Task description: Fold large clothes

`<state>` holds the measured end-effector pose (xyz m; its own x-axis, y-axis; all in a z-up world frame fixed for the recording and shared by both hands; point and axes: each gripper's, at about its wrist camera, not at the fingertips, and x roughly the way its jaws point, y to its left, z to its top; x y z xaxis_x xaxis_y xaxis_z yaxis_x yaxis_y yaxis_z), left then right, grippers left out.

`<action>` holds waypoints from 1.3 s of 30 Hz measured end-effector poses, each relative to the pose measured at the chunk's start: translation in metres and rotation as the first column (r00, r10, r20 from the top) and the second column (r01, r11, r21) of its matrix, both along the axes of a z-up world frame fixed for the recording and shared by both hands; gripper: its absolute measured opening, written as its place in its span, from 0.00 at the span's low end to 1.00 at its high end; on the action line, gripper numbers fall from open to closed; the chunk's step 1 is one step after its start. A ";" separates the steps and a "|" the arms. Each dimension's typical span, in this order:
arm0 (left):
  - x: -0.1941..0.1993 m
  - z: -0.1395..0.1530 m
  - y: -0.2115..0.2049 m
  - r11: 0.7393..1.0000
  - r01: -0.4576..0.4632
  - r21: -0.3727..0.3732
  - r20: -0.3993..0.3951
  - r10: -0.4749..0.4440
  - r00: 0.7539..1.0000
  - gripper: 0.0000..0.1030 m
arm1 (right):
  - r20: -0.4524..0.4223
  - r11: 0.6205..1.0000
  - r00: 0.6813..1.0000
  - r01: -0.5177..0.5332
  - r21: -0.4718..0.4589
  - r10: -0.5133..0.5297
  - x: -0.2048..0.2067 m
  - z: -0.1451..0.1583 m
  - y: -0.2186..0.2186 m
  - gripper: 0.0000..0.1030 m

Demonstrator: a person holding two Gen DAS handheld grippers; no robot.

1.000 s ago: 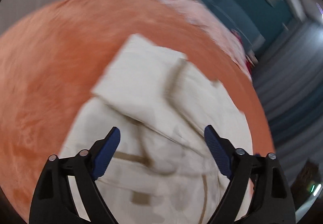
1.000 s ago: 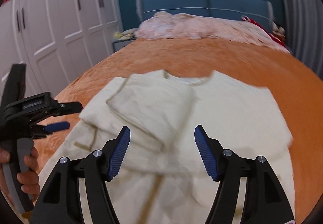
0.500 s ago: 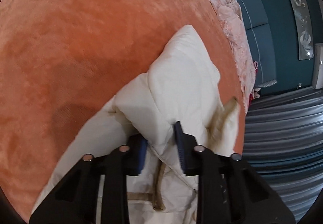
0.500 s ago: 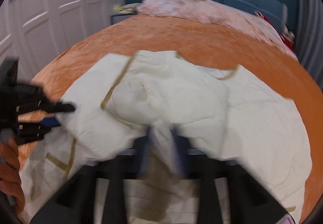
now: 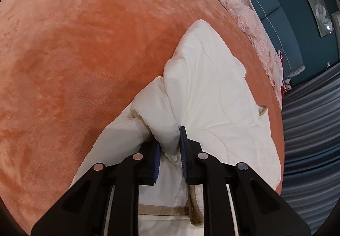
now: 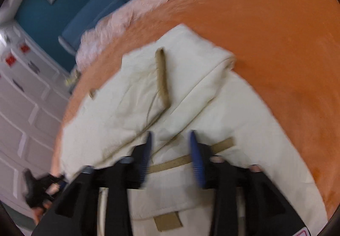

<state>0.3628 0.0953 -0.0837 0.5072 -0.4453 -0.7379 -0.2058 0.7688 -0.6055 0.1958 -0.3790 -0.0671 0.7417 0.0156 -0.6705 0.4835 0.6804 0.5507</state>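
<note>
the cream quilted jacket [image 5: 212,95] looks soft, bulky and limp: left claw [image 5: 169,150] pinches a thick fold, right claw [image 6: 171,157] looks part-spread over the tan trim [image 6: 162,75], its grip unclear; take stitched edges.

My jacket [image 5: 212,95] is cream with tan trim, lying on a plain burnt-orange bedspread [image 5: 85,44]. My grippers are black with blue pads [image 5: 182,148]. Pale pink lacy fabric [image 5: 244,12] sits by the teal headboard [image 5: 282,23].
</note>
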 end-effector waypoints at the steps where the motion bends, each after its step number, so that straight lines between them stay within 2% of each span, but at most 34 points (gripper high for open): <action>1: 0.000 0.000 0.003 1.000 -0.003 -0.013 -0.004 0.003 1.000 0.16 | 0.034 1.000 0.999 0.014 0.017 -0.014 -0.004 0.005 -0.005 0.52; 2: 0.002 0.000 0.003 1.000 -0.005 -0.018 -0.007 0.005 1.000 0.16 | 0.062 0.999 0.998 0.018 0.027 -0.019 -0.005 0.010 -0.009 0.57; 6: 0.004 0.005 0.003 1.000 0.001 0.012 -0.012 -0.001 1.000 0.16 | 0.108 1.000 0.994 0.008 -0.013 -0.006 0.016 0.035 -0.014 0.61; 8: 0.005 0.008 0.004 1.000 0.000 0.030 -0.012 0.000 1.000 0.16 | 0.063 0.998 0.998 -0.009 -0.059 0.013 0.038 0.037 -0.012 0.63; 10: 0.005 0.011 0.005 0.999 -0.004 0.044 -0.012 0.005 1.000 0.15 | -0.021 0.995 0.998 -0.062 -0.074 0.061 0.063 0.028 -0.005 0.63; 11: 0.005 0.015 0.006 0.998 -0.008 0.060 -0.008 0.009 1.000 0.15 | -0.045 0.993 0.995 -0.097 -0.068 0.094 0.071 0.024 0.000 0.52; 12: 0.005 0.019 0.007 0.997 -0.015 0.081 0.000 0.015 1.000 0.13 | -0.055 0.989 0.991 -0.127 -0.070 0.124 0.075 0.023 0.004 0.20; 13: 0.003 0.026 0.010 0.992 -0.028 0.121 0.018 0.026 1.000 0.12 | -0.076 0.982 0.986 -0.157 -0.109 0.149 0.078 0.027 0.012 0.09; 14: 0.004 0.031 0.013 0.989 -0.034 0.144 0.032 0.030 0.999 0.12 | -0.053 0.975 0.984 -0.174 -0.139 0.168 0.075 0.034 0.019 0.04; 15: 0.004 0.036 0.018 0.988 -0.035 0.151 0.048 0.028 0.998 0.12 | 0.000 0.971 0.983 -0.182 -0.157 0.185 0.069 0.044 0.023 0.03; 17: 0.005 0.037 0.026 0.988 -0.021 0.151 0.048 0.013 0.999 0.12 | 0.037 0.959 0.978 -0.192 -0.207 0.203 0.059 0.054 0.030 0.03; 19: 0.005 0.032 0.029 0.985 -0.010 0.169 0.033 0.005 0.999 0.12 | 0.002 0.942 0.978 -0.200 -0.269 0.208 0.056 0.051 0.036 0.03; 22: 0.003 0.021 0.026 0.981 -0.004 0.194 0.016 0.001 1.000 0.12 | -0.083 0.939 0.975 -0.221 -0.265 0.206 0.061 0.025 0.035 0.02; 25: -0.001 0.011 0.022 0.974 0.002 0.227 0.035 -0.010 0.999 0.13 | -0.126 0.936 0.971 -0.230 -0.267 0.203 0.059 0.004 0.035 0.02; 27: -0.004 0.010 0.016 0.960 0.011 0.280 0.062 -0.030 0.998 0.13 | -0.136 0.933 0.970 -0.232 -0.274 0.201 0.060 -0.003 0.036 0.02; 32: -0.014 0.005 -0.003 0.904 0.016 0.427 0.133 -0.080 0.988 0.14 | -0.152 0.931 0.968 -0.234 -0.280 0.198 0.061 -0.013 0.037 0.02; 34: -0.017 0.004 -0.007 0.890 0.007 0.455 0.151 -0.085 0.985 0.14 | -0.156 0.929 0.968 -0.235 -0.286 0.197 0.060 -0.015 0.038 0.02; 39: -0.019 0.002 -0.011 0.876 -0.005 0.482 0.171 -0.088 0.981 0.14 | -0.160 0.927 0.967 -0.236 -0.292 0.196 0.060 -0.016 0.039 0.02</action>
